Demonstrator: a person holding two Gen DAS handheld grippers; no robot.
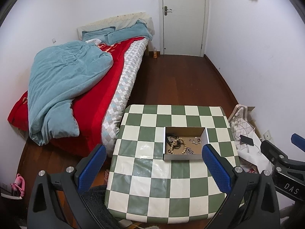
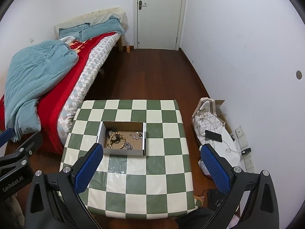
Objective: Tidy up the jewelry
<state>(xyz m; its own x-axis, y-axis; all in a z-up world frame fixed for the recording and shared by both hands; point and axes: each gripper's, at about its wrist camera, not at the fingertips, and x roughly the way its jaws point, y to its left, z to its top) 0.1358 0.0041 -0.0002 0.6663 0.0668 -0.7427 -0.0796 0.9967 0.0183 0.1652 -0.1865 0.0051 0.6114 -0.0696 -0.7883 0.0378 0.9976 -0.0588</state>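
Observation:
A shallow cardboard box (image 1: 183, 156) (image 2: 122, 151) sits on the green-and-white checkered table (image 1: 152, 190) (image 2: 162, 171). It holds a wooden bead bracelet (image 1: 182, 147) (image 2: 122, 142), dark bands (image 1: 172, 140) (image 2: 112, 133) and silver chain pieces (image 1: 194, 140) (image 2: 136, 135). My left gripper (image 1: 153, 150) is open and empty, held above the table's near side. My right gripper (image 2: 151, 149) is open and empty, also above the near side. Each gripper shows at the edge of the other's view.
A bed (image 1: 80, 87) (image 2: 47, 80) with a teal duvet and red cover runs along the table's left. A patterned bag (image 1: 242, 126) (image 2: 207, 118) with a phone (image 1: 246, 140) (image 2: 213, 135) on it lies on the floor to the right. A white door (image 1: 183, 17) stands at the back.

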